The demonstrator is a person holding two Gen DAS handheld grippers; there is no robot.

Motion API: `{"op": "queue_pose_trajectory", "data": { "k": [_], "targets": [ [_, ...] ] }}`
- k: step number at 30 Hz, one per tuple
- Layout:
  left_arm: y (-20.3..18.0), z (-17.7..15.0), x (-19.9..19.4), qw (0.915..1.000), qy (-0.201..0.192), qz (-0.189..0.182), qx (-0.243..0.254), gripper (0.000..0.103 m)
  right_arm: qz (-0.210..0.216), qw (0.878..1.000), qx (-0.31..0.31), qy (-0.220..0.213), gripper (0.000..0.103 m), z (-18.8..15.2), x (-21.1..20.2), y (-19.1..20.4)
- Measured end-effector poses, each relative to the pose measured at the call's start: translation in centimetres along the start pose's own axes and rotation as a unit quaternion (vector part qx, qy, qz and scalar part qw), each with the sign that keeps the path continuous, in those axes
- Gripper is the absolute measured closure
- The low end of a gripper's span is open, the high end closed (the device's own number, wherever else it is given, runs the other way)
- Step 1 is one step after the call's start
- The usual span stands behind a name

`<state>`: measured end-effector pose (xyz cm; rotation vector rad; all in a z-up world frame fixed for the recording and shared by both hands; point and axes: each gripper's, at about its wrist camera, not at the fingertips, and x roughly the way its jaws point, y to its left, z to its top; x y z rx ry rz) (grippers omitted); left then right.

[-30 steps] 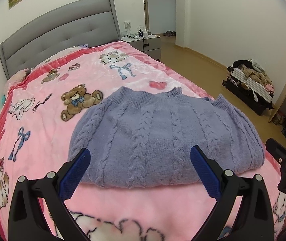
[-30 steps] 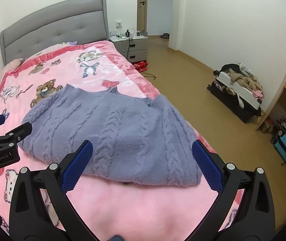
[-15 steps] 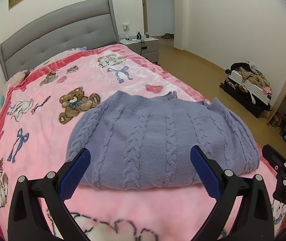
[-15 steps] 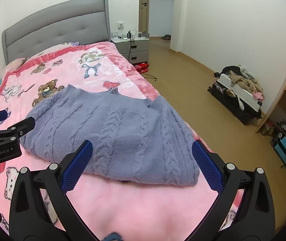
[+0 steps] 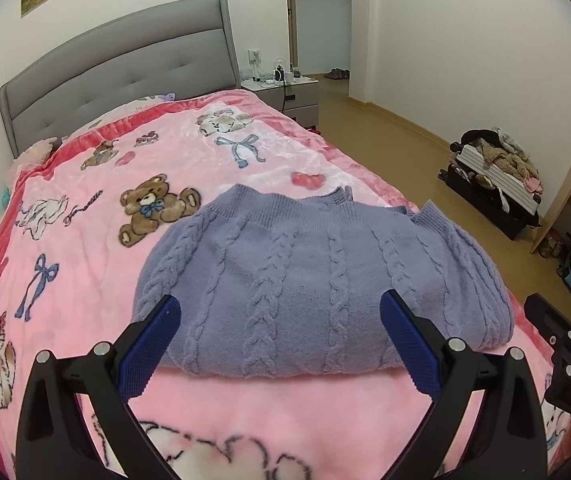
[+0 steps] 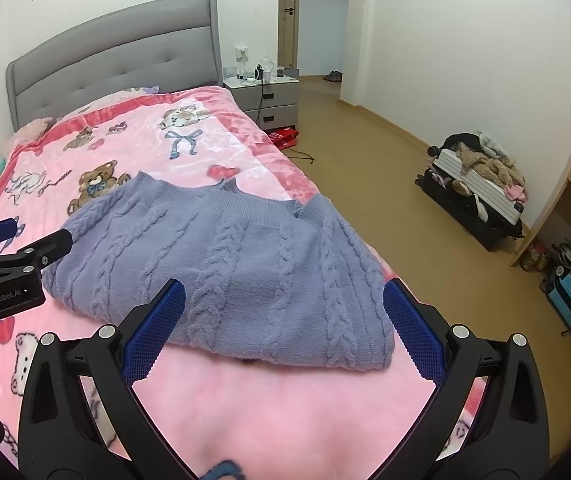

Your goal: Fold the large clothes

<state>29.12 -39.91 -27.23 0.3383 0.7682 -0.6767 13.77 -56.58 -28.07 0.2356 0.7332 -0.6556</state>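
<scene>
Both claws have drawn back from the folded sweater over the last second, leaving it smaller and farther off in each view. The left claw [image 5: 277, 322] gapes wide and empty above the pink blanket [image 5: 85, 248]; the right claw [image 6: 283, 308] is spread just as wide, holding nothing. The lavender cable-knit sweater [image 5: 317, 288] lies folded on the bed, near its floor-side edge. A grey headboard [image 5: 125, 68] stands beyond.
</scene>
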Motion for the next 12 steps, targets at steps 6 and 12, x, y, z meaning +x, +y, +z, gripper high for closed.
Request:
{"op": "queue_pose_trajectory", "data": {
  "k": [6,12],
  "targets": [
    [0.0,0.0,-0.07,1.0,0.001,0.002,0.003,0.005,0.004,1.0,0.0,-0.001,0.008,0.12,-0.13,-0.06],
    [0.13,-0.03,-0.23,0.9999,-0.003,0.01,-0.005,0.005,0.008,1.0,-0.001,-0.002,0.008,0.5,-0.35,-0.19]
  ]
}}
